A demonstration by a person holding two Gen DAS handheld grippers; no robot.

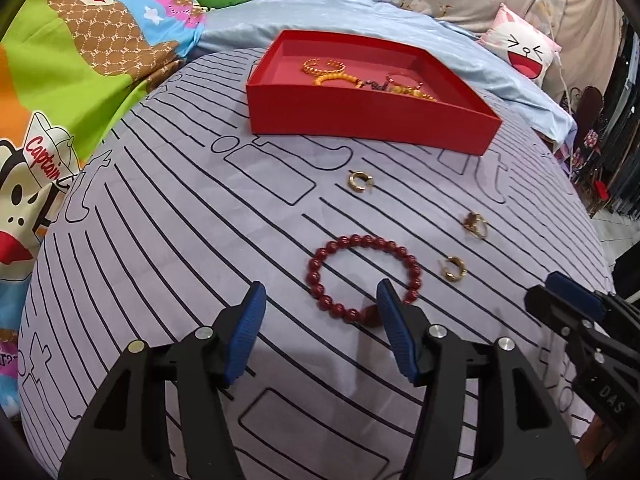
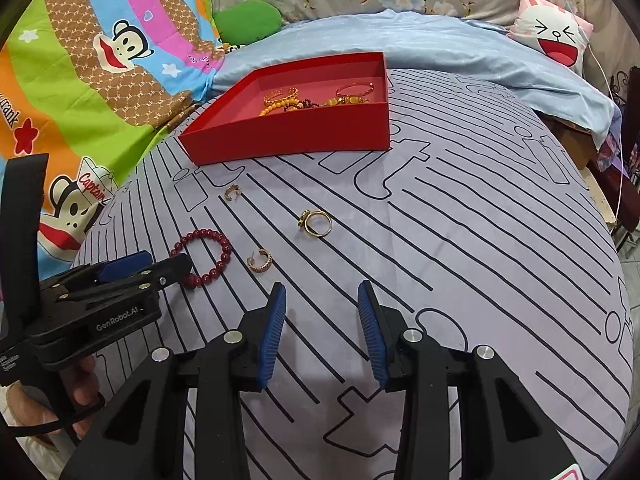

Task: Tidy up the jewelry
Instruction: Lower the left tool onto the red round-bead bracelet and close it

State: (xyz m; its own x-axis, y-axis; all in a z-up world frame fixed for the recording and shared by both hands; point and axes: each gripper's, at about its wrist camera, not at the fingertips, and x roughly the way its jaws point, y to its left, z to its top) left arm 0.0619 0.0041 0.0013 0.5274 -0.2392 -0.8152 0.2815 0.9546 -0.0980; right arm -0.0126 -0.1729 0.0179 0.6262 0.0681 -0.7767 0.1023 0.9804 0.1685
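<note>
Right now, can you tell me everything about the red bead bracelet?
The red bead bracelet is a closed loop of round, glossy dark-red beads, looking like polished stone or glass. It lies flat on the striped lilac cloth, outside the red box. The left gripper hangs open right over its near edge, one blue finger covering a few beads.
</note>
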